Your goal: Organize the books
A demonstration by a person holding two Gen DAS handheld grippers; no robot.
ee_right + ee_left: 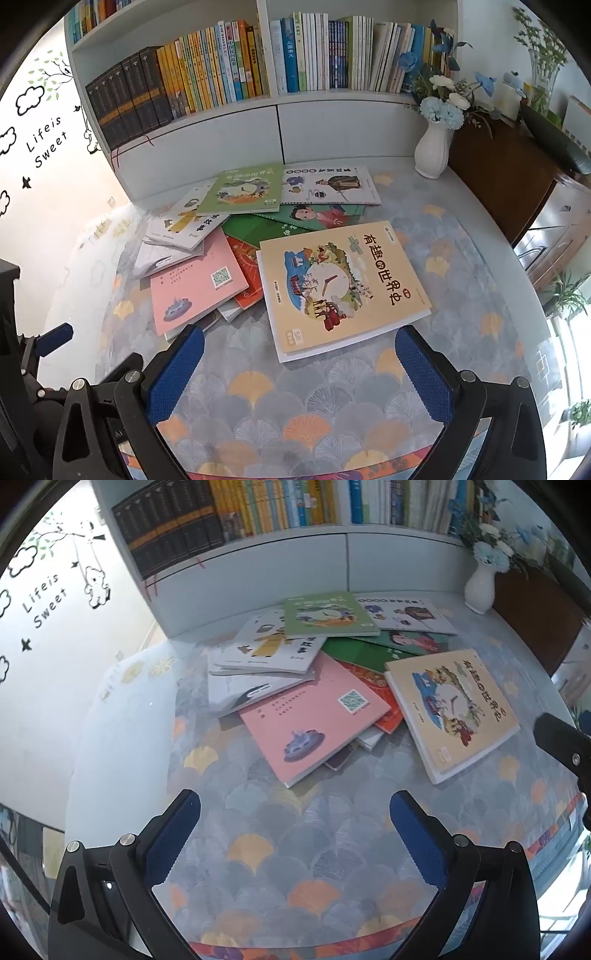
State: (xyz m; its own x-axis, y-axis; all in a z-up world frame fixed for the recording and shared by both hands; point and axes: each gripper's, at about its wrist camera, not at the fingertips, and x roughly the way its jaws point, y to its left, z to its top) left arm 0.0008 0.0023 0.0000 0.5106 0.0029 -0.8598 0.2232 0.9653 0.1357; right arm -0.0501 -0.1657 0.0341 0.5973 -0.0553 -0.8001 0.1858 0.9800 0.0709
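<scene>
Blue-padded and spread wide with nothing between its fingers, the left gripper [295,834] is hovering over the patterned tablecloth [280,849], with the pink book [314,716] lying just ahead of it. Ahead of the right gripper [299,369], equally spread and empty, the cream book [340,288] is sitting nearest, its near edge almost between the fingers. Beyond both, the scattered pile is overlapping untidily below the bookshelf [258,107], so sorting seems not yet begun.

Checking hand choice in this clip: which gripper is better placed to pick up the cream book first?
Probably the right. The cream book lies directly ahead of the open right gripper, its near edge between the fingertips. From the open left gripper it sits off to the right; the pink book is nearer.
</scene>
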